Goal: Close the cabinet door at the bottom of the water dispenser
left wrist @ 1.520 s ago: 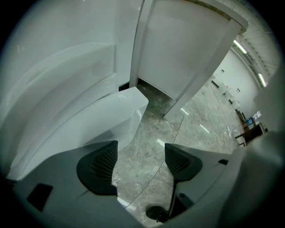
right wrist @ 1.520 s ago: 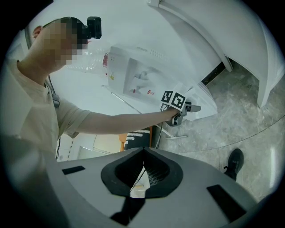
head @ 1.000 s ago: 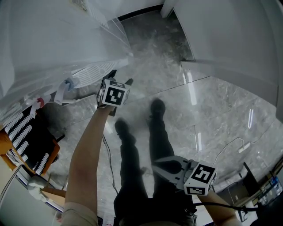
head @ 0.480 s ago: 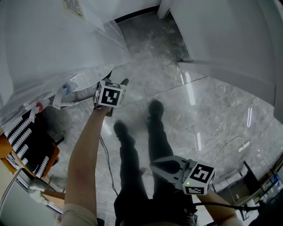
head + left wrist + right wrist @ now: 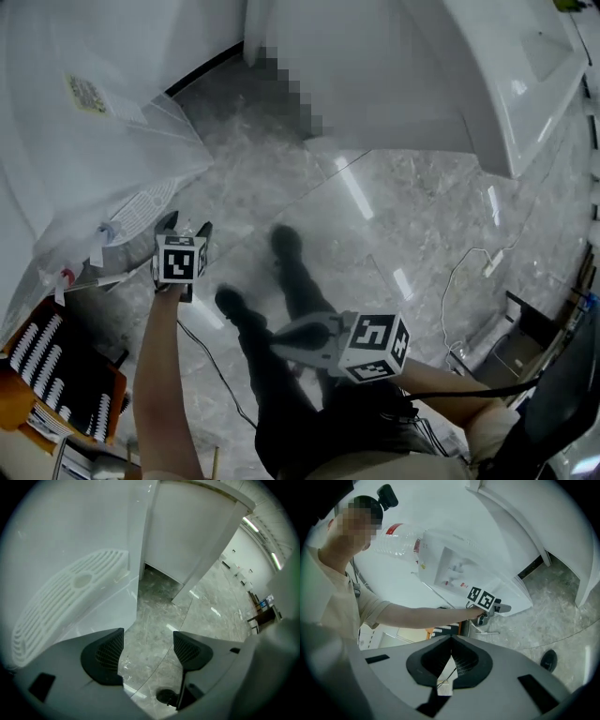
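- Water bottle (image 5: 396, 541) sits atop the water dispenser (image 5: 464, 573).
- Left tool (image 5: 185, 226) gapes wide, empty, just beside the cabinet door (image 5: 178, 141) at the dispenser's base.
- Right tool (image 5: 278, 339) is pinched together, empty, well back.

Pretty bright, cool white light overall, with ceiling strips (image 5: 251, 524) glaring in streaks off the glossy floor (image 5: 431, 225). Both gripper views are heavy fisheye with black corners.

Grippers: two, left gripper (image 5: 186, 226) and right gripper (image 5: 281, 338). Water dispenser (image 5: 454, 569): one, ahead of the left gripper. Shoes (image 5: 286, 239): two, between the grippers.
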Action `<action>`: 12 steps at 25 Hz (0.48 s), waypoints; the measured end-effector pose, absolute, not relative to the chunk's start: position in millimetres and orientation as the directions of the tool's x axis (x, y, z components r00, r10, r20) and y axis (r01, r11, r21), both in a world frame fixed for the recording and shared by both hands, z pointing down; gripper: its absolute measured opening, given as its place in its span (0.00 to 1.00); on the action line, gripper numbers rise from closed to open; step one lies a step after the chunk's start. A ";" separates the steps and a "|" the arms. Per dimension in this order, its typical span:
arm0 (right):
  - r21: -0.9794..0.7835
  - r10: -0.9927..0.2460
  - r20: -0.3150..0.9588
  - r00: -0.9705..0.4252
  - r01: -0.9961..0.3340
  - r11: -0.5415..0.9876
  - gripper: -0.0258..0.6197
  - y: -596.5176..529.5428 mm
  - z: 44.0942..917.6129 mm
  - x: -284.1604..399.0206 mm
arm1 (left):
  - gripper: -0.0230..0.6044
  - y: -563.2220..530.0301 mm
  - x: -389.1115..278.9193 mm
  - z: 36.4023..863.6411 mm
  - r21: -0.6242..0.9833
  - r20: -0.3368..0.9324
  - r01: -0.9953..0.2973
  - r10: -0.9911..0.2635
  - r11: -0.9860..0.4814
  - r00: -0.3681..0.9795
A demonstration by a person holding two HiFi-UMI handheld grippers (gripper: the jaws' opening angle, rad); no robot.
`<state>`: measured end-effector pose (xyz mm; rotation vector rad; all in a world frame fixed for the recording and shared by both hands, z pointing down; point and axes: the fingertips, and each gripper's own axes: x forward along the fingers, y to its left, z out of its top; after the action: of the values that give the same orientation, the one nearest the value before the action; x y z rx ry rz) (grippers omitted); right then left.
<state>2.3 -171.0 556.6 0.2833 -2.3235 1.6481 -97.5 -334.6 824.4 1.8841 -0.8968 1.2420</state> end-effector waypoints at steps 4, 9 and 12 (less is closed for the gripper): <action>-0.889 0.009 0.298 -0.955 -0.274 0.368 0.06 -177.3 533.5 -16.4 | 0.52 -308.7 -111.3 790.5 0.195 0.938 -0.828 -0.147 -0.526 0.314; -0.887 -0.001 0.254 -0.967 -0.233 0.399 0.06 -183.8 495.6 -38.8 | 0.52 -296.8 -138.4 735.9 0.179 0.928 -0.834 -0.193 -0.522 0.320; -0.869 0.017 0.254 -0.967 -0.220 0.444 0.06 -182.6 471.6 -52.5 | 0.52 -289.4 -156.9 699.1 0.182 0.913 -0.853 -0.238 -0.489 0.331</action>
<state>-52.5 -182.6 471.6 0.1765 -2.4701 1.5364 -156.9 -289.4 699.1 1.9184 -0.9579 1.1568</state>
